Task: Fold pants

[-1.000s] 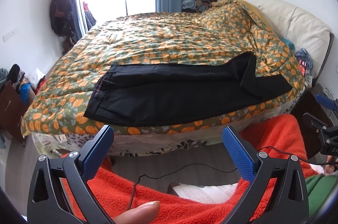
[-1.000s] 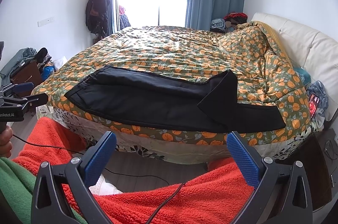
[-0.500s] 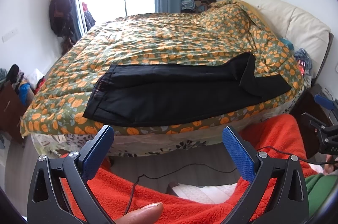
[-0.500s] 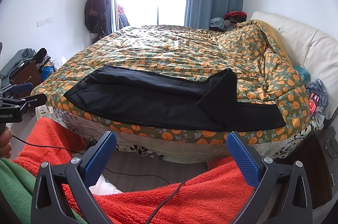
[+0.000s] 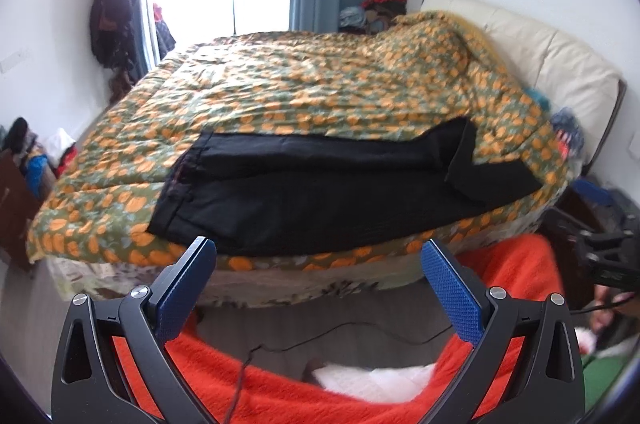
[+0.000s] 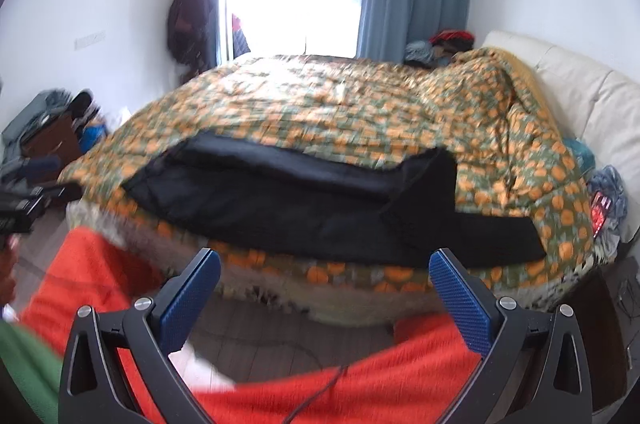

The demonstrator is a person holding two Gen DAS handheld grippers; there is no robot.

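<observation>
Approach step — you hold left gripper and right gripper with jaws spread, empty, short of black pants mid-frame on bed. Next: reach flipped hem at right — pinch it.

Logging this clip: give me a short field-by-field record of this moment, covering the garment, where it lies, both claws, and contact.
garment: black pants, laid lengthwise near the front edge of the bed, one leg end turned over at the right
surface: bed with orange-patterned quilt
left claw: open, nothing between its blue pads, short of the bed edge
right claw: open, holding nothing, short of the bed edge
contact with pants: none
fold status: no claw has gripped the pants yet
image quality: both views motion-blurred
</observation>
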